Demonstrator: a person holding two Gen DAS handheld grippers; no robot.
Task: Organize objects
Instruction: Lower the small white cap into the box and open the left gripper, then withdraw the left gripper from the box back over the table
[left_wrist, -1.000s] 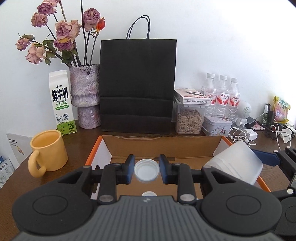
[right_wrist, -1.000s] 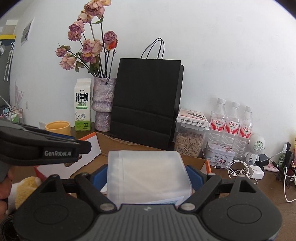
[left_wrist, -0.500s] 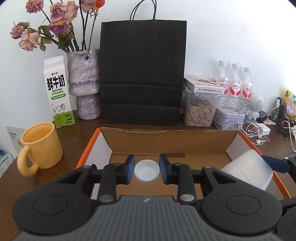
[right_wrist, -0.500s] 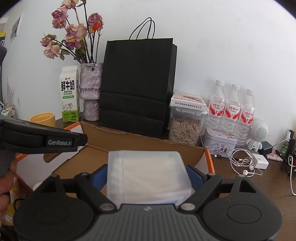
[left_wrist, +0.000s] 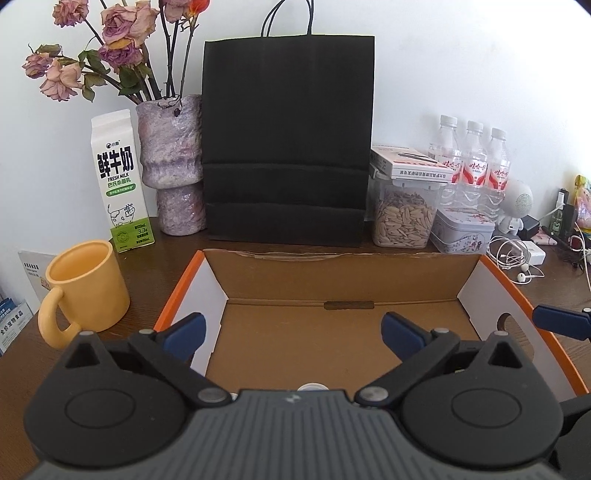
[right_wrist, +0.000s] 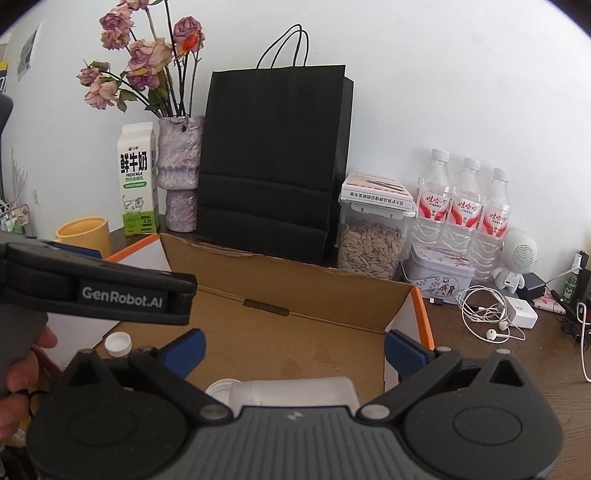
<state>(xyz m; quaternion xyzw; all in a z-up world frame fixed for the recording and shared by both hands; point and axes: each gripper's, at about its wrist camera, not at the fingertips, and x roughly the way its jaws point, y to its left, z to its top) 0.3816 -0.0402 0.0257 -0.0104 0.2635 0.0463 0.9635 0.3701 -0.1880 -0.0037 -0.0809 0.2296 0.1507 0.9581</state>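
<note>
1. The cardboard box (left_wrist: 332, 280) lies open on the dark wooden desk (left_wrist: 162, 254), with an orange outer rim, white side flaps and a plain brown floor and far wall.
2. The left gripper (left_wrist: 293, 330) hangs over the near part of the box. Its jaws have just been opening and now stand wide apart with nothing between the blue pads.
3. The white bottle cap (right_wrist: 118, 343) is small, round and ribbed at the edge. It lies hollow side up on the box floor near the left wall; in the left wrist view only a sliver of it shows at the gripper's body.
4. The right gripper (right_wrist: 294, 347) hangs over the near right part of the box. Its jaws have also just been opening and are spread wide, touching nothing.
5. The translucent plastic container (right_wrist: 291, 393) is frosted white with a wide round mouth turned to the left. It lies on its side on the box floor, below and just nearer than the right jaws.
6. A hand (right_wrist: 22, 373) grips the left gripper's handle at the left edge of the right wrist view.
</note>
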